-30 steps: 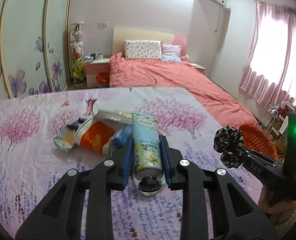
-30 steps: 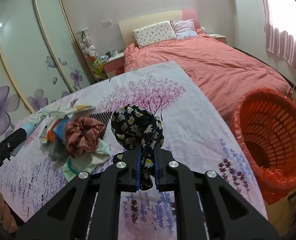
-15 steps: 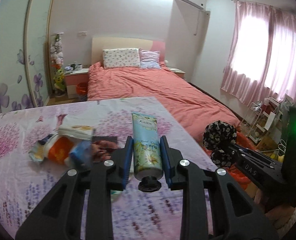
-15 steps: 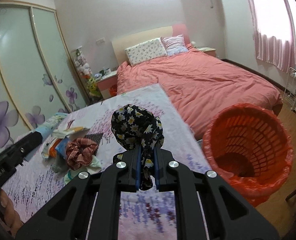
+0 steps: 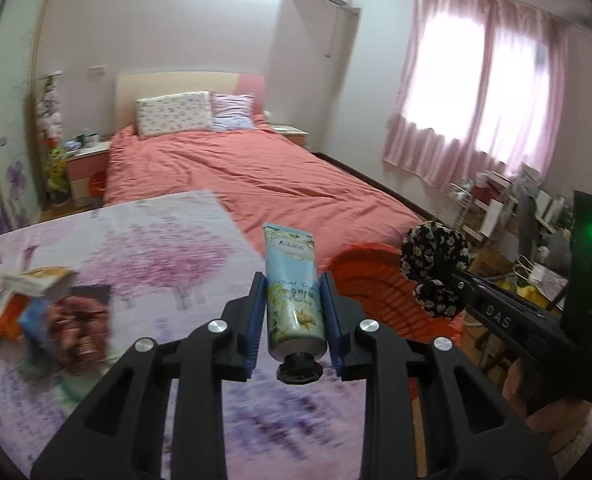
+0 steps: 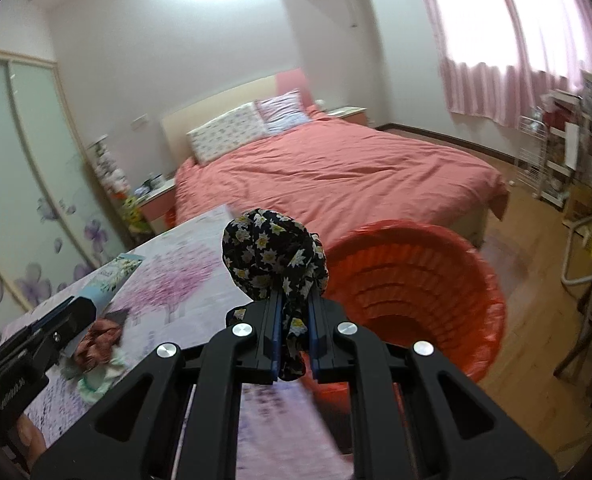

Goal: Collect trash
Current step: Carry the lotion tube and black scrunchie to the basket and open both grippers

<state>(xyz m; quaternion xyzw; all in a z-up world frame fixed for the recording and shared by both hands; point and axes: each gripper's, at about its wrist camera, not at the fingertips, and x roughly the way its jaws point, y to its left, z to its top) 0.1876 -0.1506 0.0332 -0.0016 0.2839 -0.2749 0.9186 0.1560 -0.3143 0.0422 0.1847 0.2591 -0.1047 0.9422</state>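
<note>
Two tools are in view, each clamped on one item. The left tool (image 5: 294, 312) grips a pale blue hand-cream tube (image 5: 294, 288) between its blue pads, cap end toward the camera; the print on the tube is too small to read fully. The right tool (image 6: 294, 330) pinches a black floral scrunchie (image 6: 274, 254), whose lower folds are hidden between the pads. An orange basket (image 6: 415, 280) stands on the floor just beyond the desk (image 5: 168, 256); its near rim is blurred and partly covered by both tools. Remaining clutter on the desk, including a reddish scrunchie (image 5: 82, 328) and some packets (image 5: 36, 284), is smeared by motion and hard to identify.
</note>
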